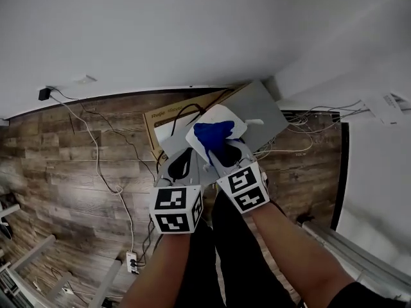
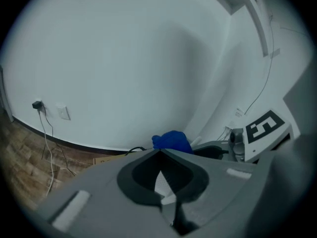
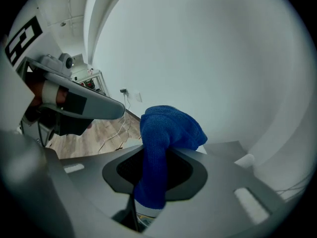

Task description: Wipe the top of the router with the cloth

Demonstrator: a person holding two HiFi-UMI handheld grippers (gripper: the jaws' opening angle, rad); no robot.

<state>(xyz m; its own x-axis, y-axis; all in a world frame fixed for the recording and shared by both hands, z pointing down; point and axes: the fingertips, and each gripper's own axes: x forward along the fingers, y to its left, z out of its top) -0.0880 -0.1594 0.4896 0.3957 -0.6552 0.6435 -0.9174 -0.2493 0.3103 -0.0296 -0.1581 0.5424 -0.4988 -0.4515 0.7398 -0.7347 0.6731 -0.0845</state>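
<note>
Hovering above router (image 1: 228, 114) on floor, head view: blue cloth (image 1: 211, 136) bunched over its white top; contact unclear, wiping probably barely begun.
Left gripper view: left gripper (image 1: 186, 154) pinched together, empty, idle alongside.
Right gripper view: right gripper (image 1: 219, 147) clamped on cloth fold.

- Cardboard box (image 1: 160, 122) on the wood floor — a dark printed line on its flap begins with what looks like "Ruijie"; the smaller words after it are too small to read.
- Left gripper (image 1: 185, 153) and right gripper (image 1: 217, 147) — their cubes bear black-and-white square patterns only, no letters or digits.
- White paper (image 1: 384, 102) at the right: its marks are illegible.
</note>
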